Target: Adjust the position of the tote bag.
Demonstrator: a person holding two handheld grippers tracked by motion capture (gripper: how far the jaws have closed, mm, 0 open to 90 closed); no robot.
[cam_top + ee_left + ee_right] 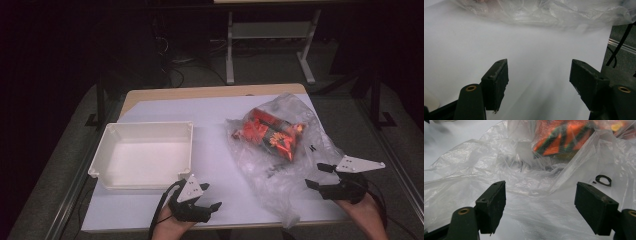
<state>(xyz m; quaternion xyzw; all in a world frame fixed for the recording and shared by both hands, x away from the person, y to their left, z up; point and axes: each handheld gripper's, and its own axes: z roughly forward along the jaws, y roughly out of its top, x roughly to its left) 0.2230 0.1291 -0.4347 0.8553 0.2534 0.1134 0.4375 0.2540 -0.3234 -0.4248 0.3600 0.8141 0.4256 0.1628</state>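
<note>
High view: white tray (107,145) empty, left-centre of surface (215,112) | clear bag (300,150) of red-orange packets (270,131) lies right, reaching near edge | left claw (212,197) wide over bare sheet | right claw (314,176) wide, at bag's edge, gripping nothing.

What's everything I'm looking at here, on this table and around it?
table: one, wooden top under a white sheet, middle of the scene
tray: one, white, nothing in it, left half of the table
plastic bag: one, clear and crumpled, right half of the table
snack packets: several, red and orange with black, inside the plastic bag; exact number unclear
desk frame: one, white legs, on the floor beyond the table
cables: a few, black, on the floor at the back
left tongs: one, black, jaws open over the white sheet near the tray
right tongs: one, black, jaws open at the bag's near edge
hands: two, at the bottom edge, each holding tongs
</note>
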